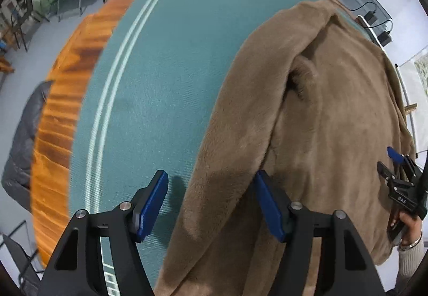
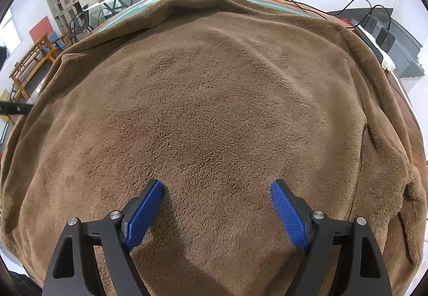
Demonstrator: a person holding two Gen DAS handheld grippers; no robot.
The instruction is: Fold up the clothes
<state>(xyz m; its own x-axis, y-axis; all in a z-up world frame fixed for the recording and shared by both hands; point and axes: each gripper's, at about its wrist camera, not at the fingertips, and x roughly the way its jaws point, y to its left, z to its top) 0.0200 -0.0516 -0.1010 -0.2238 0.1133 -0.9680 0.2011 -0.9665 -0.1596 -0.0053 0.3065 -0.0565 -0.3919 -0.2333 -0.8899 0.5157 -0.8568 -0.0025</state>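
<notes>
Brown fleece garment (image 1: 315, 114) spread on the green mat (image 1: 171, 76) toward the desk's right edge, long axis running away from both grippers; left gripper (image 1: 211, 202), wide and empty, straddles its left edge, right gripper (image 2: 216, 210), wide and empty, over its middle

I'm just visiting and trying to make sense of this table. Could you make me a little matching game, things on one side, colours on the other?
Things:
1. fleece garment
2. mat
3. table edge
4. pads on the left gripper's fingers

Colours:
A. blue
B. orange-brown wood
C. tan brown
D. teal with pale stripes

Pairs: 1-C, 2-D, 3-B, 4-A
</notes>
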